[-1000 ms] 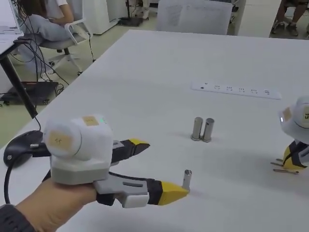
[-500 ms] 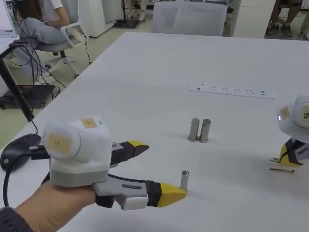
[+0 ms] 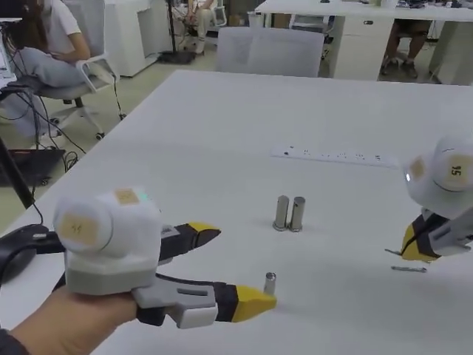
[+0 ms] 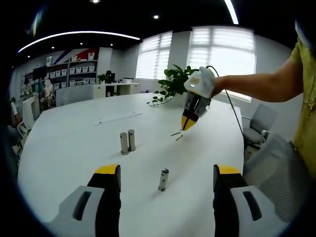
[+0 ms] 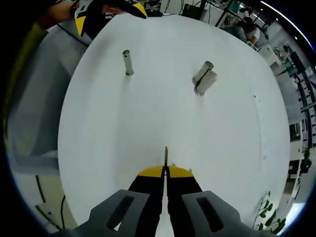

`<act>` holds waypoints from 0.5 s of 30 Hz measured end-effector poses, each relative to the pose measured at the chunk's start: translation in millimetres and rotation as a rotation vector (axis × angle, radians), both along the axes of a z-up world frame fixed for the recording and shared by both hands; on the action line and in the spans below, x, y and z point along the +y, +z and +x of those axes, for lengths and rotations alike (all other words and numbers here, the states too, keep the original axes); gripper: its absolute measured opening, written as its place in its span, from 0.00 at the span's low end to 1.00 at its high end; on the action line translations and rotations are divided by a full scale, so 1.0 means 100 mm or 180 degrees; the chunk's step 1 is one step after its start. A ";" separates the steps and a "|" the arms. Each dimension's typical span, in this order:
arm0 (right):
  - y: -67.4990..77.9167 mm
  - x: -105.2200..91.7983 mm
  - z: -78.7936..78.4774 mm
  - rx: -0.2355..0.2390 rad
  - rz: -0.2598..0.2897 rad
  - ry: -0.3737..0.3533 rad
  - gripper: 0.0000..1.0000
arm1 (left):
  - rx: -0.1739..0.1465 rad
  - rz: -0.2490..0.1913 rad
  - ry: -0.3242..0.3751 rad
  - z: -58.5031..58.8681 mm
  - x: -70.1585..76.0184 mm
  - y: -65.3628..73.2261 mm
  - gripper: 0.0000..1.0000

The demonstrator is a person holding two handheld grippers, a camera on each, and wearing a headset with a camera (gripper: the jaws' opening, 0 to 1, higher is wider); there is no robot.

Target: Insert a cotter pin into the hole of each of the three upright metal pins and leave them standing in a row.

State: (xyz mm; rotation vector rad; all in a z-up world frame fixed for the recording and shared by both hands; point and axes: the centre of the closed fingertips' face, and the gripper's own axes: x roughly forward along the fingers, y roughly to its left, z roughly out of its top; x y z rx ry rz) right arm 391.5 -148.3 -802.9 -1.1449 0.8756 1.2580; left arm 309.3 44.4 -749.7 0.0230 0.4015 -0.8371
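- My right claw (image 5: 166, 172) is now rising off the counter (image 3: 222, 148), pinching a cotter pin (image 5: 166, 156); a spare cotter pin (image 3: 409, 269) is lying at its 6 o'clock.
- My left claw (image 3: 238, 265) is gaping wide, facing the lone metal pin (image 3: 270, 283), which is awaiting insertion.
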 end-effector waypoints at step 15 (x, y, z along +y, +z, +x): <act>0.28 0.23 -0.48 0.0057 0.0065 0.0168 0.01 | -0.0132 -0.0014 -0.0206 -0.22 -0.16 0.14 0.68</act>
